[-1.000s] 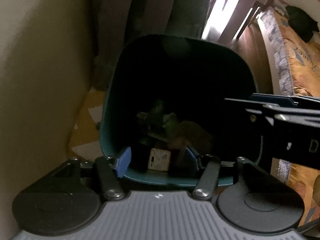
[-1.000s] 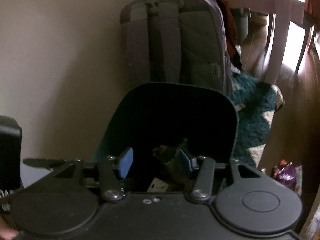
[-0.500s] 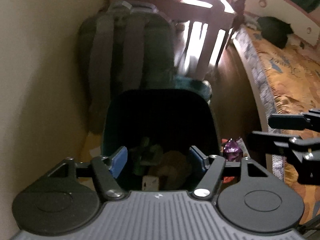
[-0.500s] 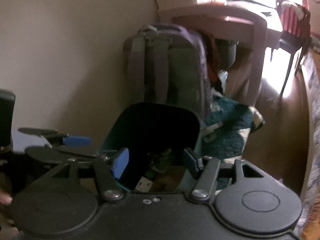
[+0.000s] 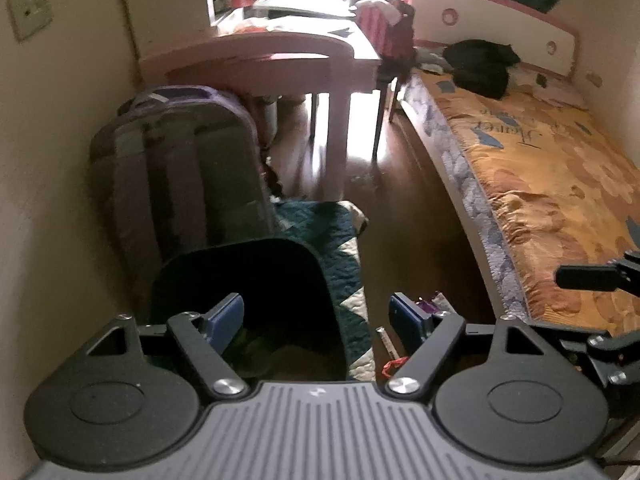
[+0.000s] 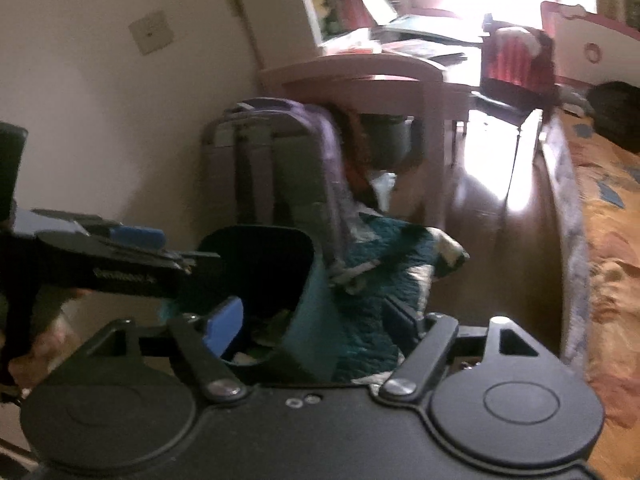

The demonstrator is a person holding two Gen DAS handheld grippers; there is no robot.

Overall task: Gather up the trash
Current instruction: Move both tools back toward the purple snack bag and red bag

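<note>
A dark teal trash bin [image 5: 316,280] stands on the floor by the wall, with several pieces of trash [image 5: 256,352] in its bottom; it also shows in the right wrist view [image 6: 316,300]. My left gripper [image 5: 316,320] is open and empty, above and behind the bin. My right gripper [image 6: 316,320] is open and empty, to the right of the bin. A purple wrapper [image 5: 428,304] and a small red scrap [image 5: 392,366] lie on the floor right of the bin. The left gripper shows at the left of the right wrist view [image 6: 136,236].
A grey-purple backpack [image 5: 180,168] leans on the wall behind the bin. A teal quilt [image 5: 344,256] lies under and beside the bin. A pink desk [image 5: 280,60] stands further back. A bed with an orange cover [image 5: 552,184] runs along the right.
Both grippers have pulled up and back from the bin, so it looks smaller and lower. Both grippers' jaws have spread wider. The purple wrapper has come into the left wrist view.
</note>
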